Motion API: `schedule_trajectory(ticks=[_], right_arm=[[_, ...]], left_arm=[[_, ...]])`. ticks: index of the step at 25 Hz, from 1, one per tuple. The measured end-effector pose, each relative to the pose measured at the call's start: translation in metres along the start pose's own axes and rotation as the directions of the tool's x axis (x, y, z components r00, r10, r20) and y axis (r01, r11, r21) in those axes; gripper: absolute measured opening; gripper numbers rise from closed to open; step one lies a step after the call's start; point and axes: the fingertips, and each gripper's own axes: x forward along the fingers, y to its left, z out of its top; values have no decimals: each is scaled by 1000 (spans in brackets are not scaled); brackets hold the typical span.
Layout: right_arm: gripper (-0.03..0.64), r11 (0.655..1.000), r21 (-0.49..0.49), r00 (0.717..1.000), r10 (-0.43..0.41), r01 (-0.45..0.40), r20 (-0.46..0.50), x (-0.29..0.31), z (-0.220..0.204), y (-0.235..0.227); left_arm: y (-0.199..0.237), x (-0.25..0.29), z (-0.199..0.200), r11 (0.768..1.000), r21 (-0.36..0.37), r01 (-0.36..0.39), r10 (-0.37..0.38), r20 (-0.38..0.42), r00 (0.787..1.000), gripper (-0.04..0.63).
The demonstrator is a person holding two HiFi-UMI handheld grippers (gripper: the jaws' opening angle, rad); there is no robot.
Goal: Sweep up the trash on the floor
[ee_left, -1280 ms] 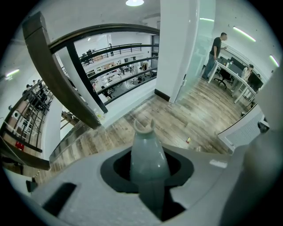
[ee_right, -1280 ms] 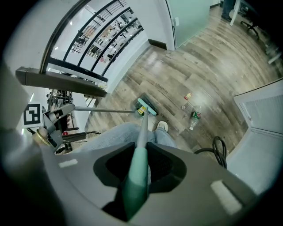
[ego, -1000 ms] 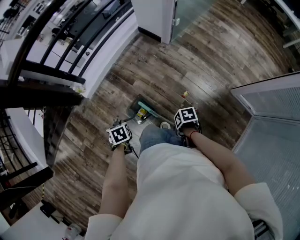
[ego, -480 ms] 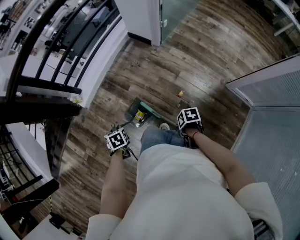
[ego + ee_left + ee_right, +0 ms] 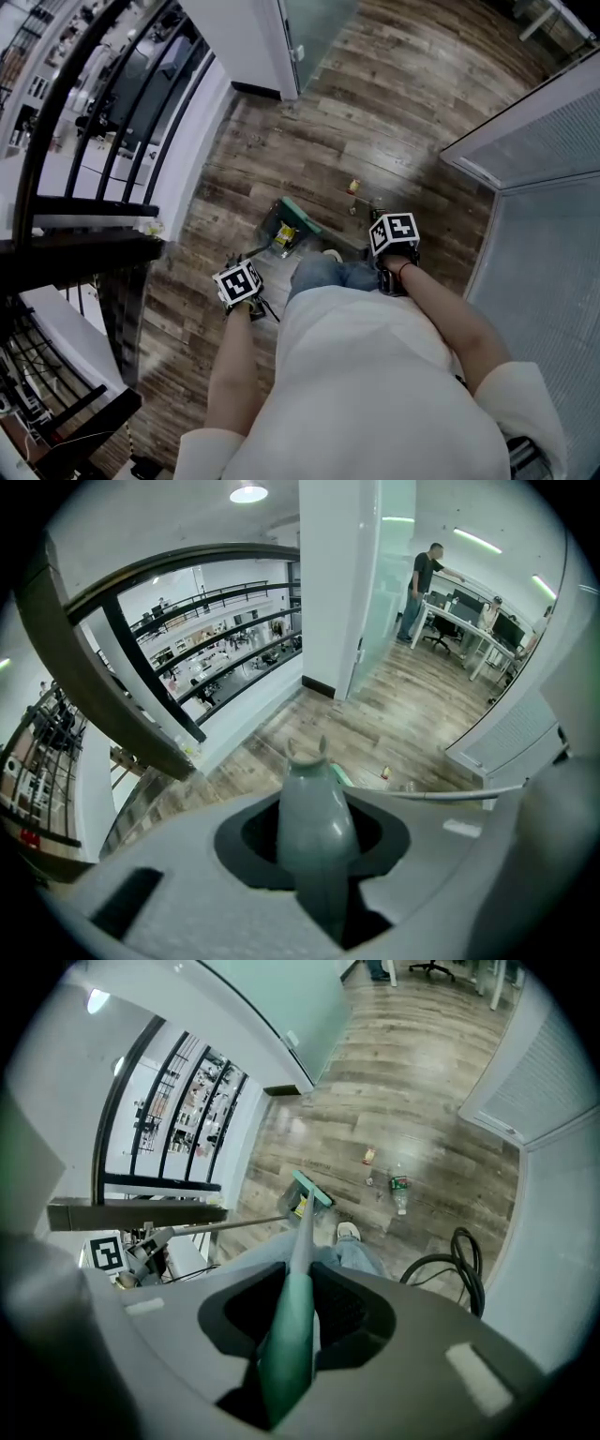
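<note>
Step in hand: sweeping, seemingly part done, with some trash in the pan and more loose on the floor.

Left claw (image 5: 317, 864): shut round the grey-green dustpan handle (image 5: 314, 799), its top end poking up between the jaws.

Right claw (image 5: 289, 1344): clamped on the green broom handle (image 5: 302, 1241), which runs down and away toward the floor.

Dustpan (image 5: 279, 228): on the wood floor (image 5: 309, 141) at the centre of the head view, just ahead of the person's shoe (image 5: 332, 255), with something yellow lying inside.

Broom head (image 5: 304, 218): teal, at the dustpan's mouth. Touching it or just beside it, cannot tell which.

Loose trash: a small yellow-and-red wrapper (image 5: 368, 1156), a plastic bottle (image 5: 400, 1196) with a green label, and a tiny scrap (image 5: 369, 1181) between them. All right of centre in the right gripper view, apart from the broom head.

Surroundings: black cable (image 5: 459, 1260) looped at the lower right of the right gripper view; dark railing (image 5: 84, 112) down the left of the head view.

Next move, as a judgement: carry the broom head out past the wrapper and bottle, set it down beyond them, then draw it back toward the pan's mouth. Keep the pan's lip flat on the floor and turned to face the stroke.

Likely snag: the bottle may roll aside rather than slide, so use a slow, square stroke and keep clear of the cable.
</note>
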Motion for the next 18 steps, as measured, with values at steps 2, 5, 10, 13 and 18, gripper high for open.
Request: schedule_trajectory(ticks=[2, 5, 10, 13, 18], right_arm=[[97, 999, 38, 1000, 10, -10, 24, -3, -3, -3], [97, 996, 92, 998, 7, -12, 60, -8, -6, -11], [97, 983, 185, 992, -29, 5, 126, -12, -13, -24], [97, 965, 263, 985, -50, 5, 166, -15, -19, -31], [97, 935, 354, 969, -100, 14, 228, -14, -35, -41]], left_arm=[[-8, 2, 4, 999, 26, 20, -20, 1, 1000, 93], [-19, 4, 10, 997, 59, 49, -49, 0, 999, 92], [-33, 8, 17, 986, 137, 92, -91, -15, 996, 92], [-41, 9, 21, 975, 192, 112, -109, -27, 994, 92], [-48, 11, 24, 953, 271, 138, -132, -41, 990, 92]])
